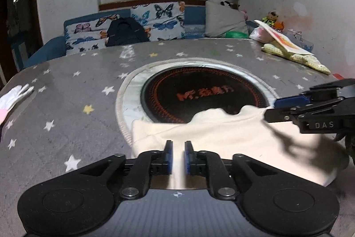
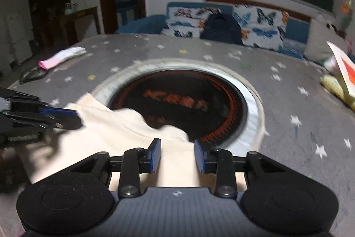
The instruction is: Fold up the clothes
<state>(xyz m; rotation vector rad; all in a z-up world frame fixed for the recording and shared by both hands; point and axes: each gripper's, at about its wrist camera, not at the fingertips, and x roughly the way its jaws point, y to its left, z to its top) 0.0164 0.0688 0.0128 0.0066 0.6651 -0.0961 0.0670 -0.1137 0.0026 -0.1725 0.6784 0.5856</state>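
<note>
Two hand-held grippers over cream garment (image 1: 221, 137) on bench (image 1: 66, 103); left hand-held gripper (image 1: 178, 157) slightly parted, cloth between, grip unclear; right hand-held gripper (image 2: 177, 156) released, straddling cloth; fold step mid-way; next: pinch edge firmly.

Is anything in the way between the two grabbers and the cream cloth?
No, nothing visible is. The cream cloth lies right under both. Cloth shows in the narrow gap of the left grabber, and also between the wider-apart fingers of the right grabber. The glove lies far off on the table.
</note>
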